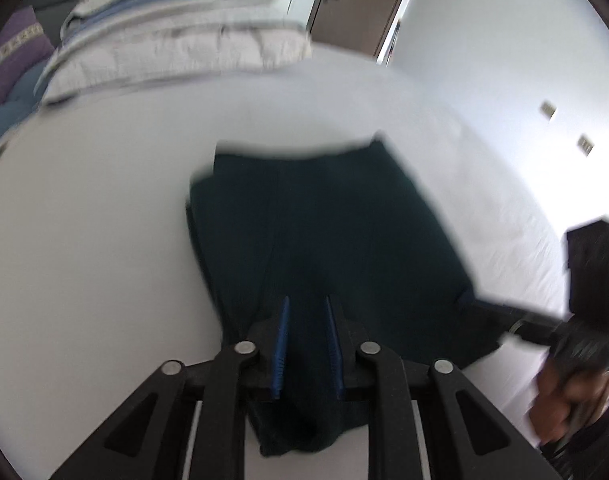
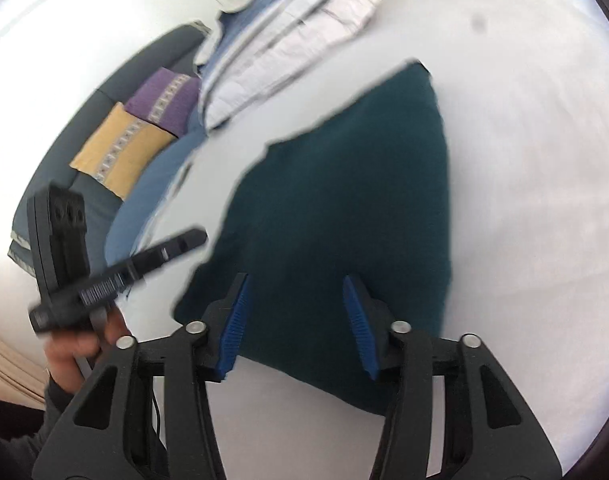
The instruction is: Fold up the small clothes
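A dark teal garment [image 1: 328, 232] lies folded on the white bed sheet [image 1: 104, 240]. My left gripper [image 1: 306, 304] is nearly closed, its blue pads pinching the garment's near edge, which bunches between the fingers. The right gripper shows at the right of the left wrist view [image 1: 504, 316], by the garment's right corner. In the right wrist view the garment [image 2: 344, 208] lies under my right gripper [image 2: 296, 280], whose jaws stand wide apart above the cloth. The left gripper [image 2: 184, 244] shows at the left, held by a hand.
A stack of folded white and blue bedding [image 1: 176, 40] lies at the far side of the bed. Purple [image 2: 164, 96] and yellow [image 2: 120, 148] cushions rest on a grey sofa [image 2: 88, 208] beside the bed. A door [image 1: 356, 0] and white wall stand beyond.
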Motion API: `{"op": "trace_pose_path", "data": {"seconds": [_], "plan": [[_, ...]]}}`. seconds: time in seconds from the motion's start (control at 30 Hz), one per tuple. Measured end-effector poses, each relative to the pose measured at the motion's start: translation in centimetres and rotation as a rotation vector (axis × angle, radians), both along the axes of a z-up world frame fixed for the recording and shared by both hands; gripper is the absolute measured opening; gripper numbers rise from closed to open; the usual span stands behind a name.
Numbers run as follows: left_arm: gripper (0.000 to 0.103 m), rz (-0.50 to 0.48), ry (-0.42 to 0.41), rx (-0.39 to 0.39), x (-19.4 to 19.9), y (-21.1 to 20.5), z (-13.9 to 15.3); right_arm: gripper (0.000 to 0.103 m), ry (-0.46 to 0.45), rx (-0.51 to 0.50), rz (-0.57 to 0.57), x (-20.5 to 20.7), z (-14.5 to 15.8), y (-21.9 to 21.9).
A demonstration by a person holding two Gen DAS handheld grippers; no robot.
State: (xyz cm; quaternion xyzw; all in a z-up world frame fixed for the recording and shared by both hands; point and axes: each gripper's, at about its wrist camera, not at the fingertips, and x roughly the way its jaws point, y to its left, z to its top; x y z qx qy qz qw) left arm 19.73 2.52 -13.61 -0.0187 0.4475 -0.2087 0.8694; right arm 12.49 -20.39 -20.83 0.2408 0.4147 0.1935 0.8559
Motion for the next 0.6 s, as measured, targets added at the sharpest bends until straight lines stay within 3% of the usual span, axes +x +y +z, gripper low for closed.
{"op": "trace_pose_path", "data": {"seconds": [0.03, 0.13, 0.27, 0.37, 0.5, 0.6], "plan": [[0.009, 0.011, -0.005, 0.032, -0.1, 0.3, -1.3, 0.039, 0.004, -0.005, 0.001, 0.0, -0.3, 0.0], [0.009, 0.02, -0.001, -0.061, -0.5, 2.2, -2.6, 0.039, 0.013, 0.002, 0.001, -0.9, -0.8, -0.4], [0.008, -0.003, -0.026, -0.07, -1.3, 2.5, -2.6, 0.042, -0.037, 0.034, 0.019, -1.4, 0.6, -0.1], [0.008, -0.01, -0.037, -0.078, -1.6, 2.8, -2.9, 0.042, 0.006, 0.026, 0.015, -1.3, -0.4, -0.7], [0.008, -0.028, -0.054, -0.056, -1.5, 2.7, -3.2, 0.028, 0.084, 0.063, 0.006, -0.9, -4.5, -2.1], [0.008, -0.036, -0.055, -0.061, -1.4, 3.0, -3.1, 0.028, 0.054, 0.079, -0.004, -2.1, -3.5, -2.1]]}}
